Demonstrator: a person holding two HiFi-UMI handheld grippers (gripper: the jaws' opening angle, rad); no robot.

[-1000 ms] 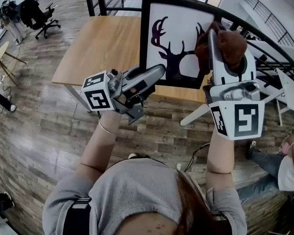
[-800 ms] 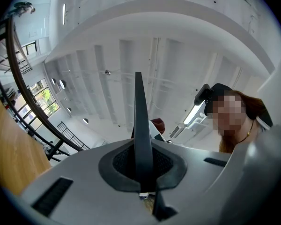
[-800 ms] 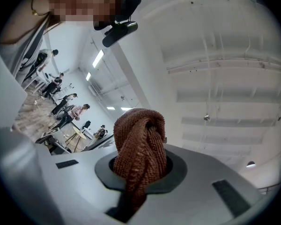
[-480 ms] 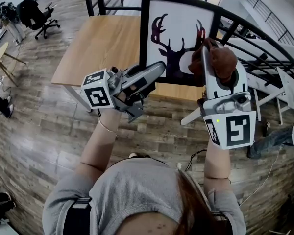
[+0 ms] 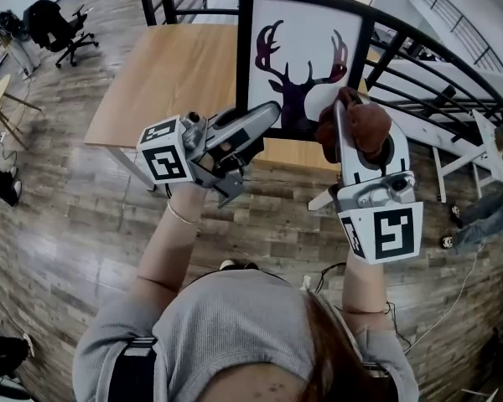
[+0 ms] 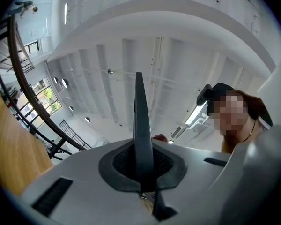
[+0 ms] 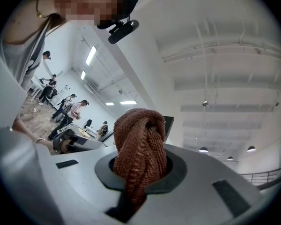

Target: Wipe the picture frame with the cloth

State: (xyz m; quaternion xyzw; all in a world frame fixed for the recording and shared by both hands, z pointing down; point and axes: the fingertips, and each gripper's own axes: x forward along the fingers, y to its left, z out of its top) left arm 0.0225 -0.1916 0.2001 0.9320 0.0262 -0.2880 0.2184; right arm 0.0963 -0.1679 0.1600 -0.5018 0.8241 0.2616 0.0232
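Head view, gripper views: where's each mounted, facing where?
Head view: on the person's head, steeply down; shows forearms, left gripper, right gripper, picture frame.
Left gripper view: on left gripper, upward along jaws shut on picture frame edge.
Right gripper view: on right gripper, upward along jaws shut on cloth.
Shared: head and right gripper views both show the cloth.
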